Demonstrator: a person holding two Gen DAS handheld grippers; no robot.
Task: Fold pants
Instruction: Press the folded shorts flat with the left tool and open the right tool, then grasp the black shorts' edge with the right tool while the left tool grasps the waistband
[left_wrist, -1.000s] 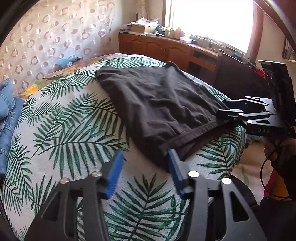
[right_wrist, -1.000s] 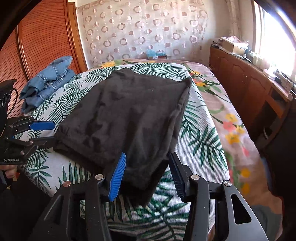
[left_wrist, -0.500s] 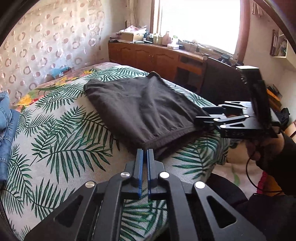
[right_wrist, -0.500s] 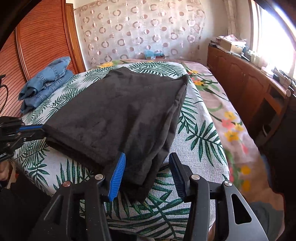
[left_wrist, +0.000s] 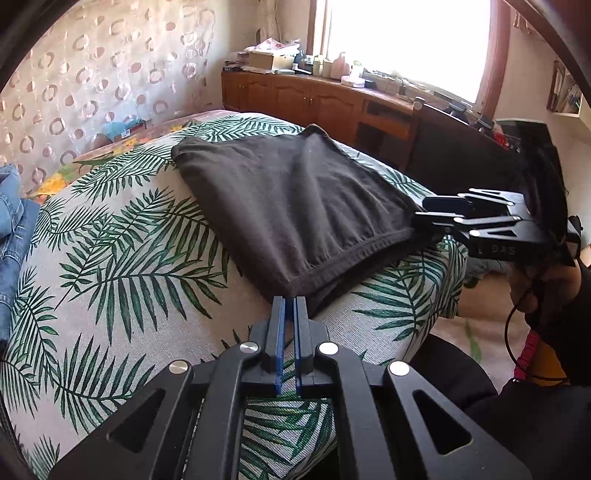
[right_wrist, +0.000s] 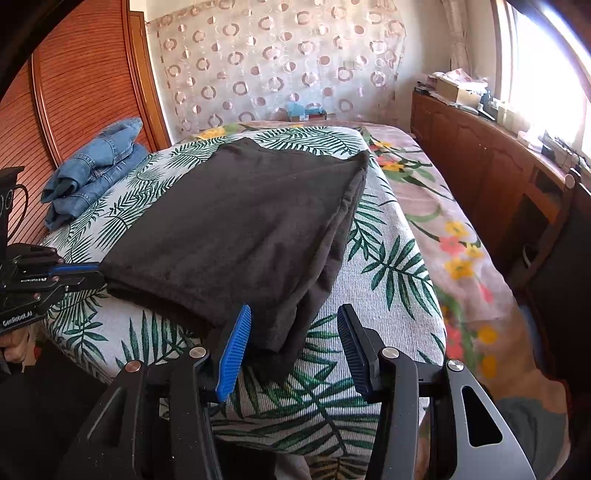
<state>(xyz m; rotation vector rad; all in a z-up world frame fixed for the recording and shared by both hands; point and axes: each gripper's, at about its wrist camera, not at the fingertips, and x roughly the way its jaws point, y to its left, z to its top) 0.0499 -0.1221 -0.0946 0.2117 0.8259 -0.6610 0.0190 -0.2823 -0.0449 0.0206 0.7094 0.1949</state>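
Black folded pants (left_wrist: 295, 206) lie flat on the leaf-print bedspread (left_wrist: 122, 266), near the bed's foot edge. My left gripper (left_wrist: 290, 300) is shut, its tips pinching the near left corner of the pants. In the right wrist view the same gripper (right_wrist: 99, 271) meets that corner from the left. My right gripper (right_wrist: 293, 310) stands open around the near right corner of the pants (right_wrist: 240, 229), with a gap beside the right pad. Seen from the left wrist, the right gripper (left_wrist: 419, 211) sits at that corner, held by a hand (left_wrist: 535, 288).
Folded blue jeans (right_wrist: 92, 166) rest on the bed's far left by the wooden wardrobe door (right_wrist: 74, 92). A wooden sideboard (right_wrist: 491, 166) with clutter runs under the window on the right. A dark chair back (left_wrist: 454, 155) stands beside the bed. A floral sheet (right_wrist: 443, 229) hangs off the right side.
My left gripper's jaws went from wide open to shut at the pants' corner. The pants' near edge now looks pulled straighter. The right gripper kept its opening and place.
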